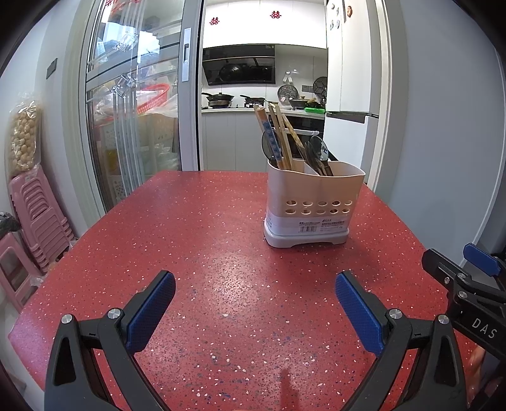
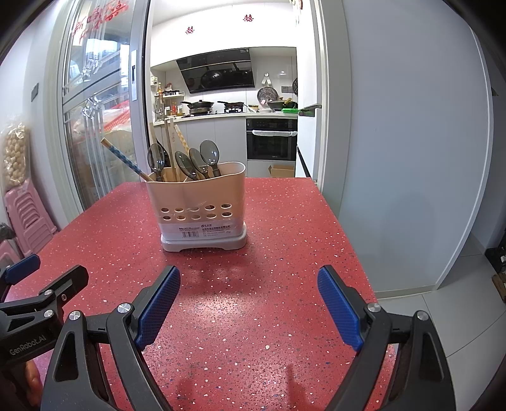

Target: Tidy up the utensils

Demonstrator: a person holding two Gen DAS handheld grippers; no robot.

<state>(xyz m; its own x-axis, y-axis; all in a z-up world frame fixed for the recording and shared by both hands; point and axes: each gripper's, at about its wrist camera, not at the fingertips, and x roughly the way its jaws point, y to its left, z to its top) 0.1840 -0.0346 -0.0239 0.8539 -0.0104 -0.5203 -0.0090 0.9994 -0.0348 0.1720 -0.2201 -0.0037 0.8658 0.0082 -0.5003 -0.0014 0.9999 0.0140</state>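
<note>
**Utensils all in caddy, both grippers empty & wide apart**

Utensil caddy (image 2: 202, 208) – beige plastic w/ two rows of round holes, grey-white base – stands upright on red speckled table (image 1: 196, 253), toward far half, well apart from both grippers. White label w/ barcode across lower front; small print, not readable. Inside divider splits it into compartments. Chopsticks (image 1: 278, 139) – several wood ones plus one w/ blue pattern – lean in left compartment. Dark translucent spoons (image 2: 197, 159) stand bowl-up, mostly in right compartment; one more spoon sits over w/ chopsticks on the left side.

Left gripper (image 1: 254, 300): jaws spread wide, nothing between blue pads, only bare tabletop; hovers over near part of table. Right gripper (image 2: 248, 297): same, released, jaws wide, nothing held. Both sit side by side, each seen at edge of the other's view. Writing on bodies: "DAS" on right gripper's side in left-wrist view, "GenRobot.AI" on left gripper's side in right-wrist view. Bit of a person's fingers shows behind each.

Bkgd: kitchen thru open doorway – range hood, pans on stove, black built-in oven (image 2: 271, 140). Red double-happiness paper cuts (image 1: 214, 21) on upper cabinets; red characters on glass sliding door (image 2: 95, 95), not legible. Pink plastic stools (image 1: 38, 215) stacked left of table.
</note>
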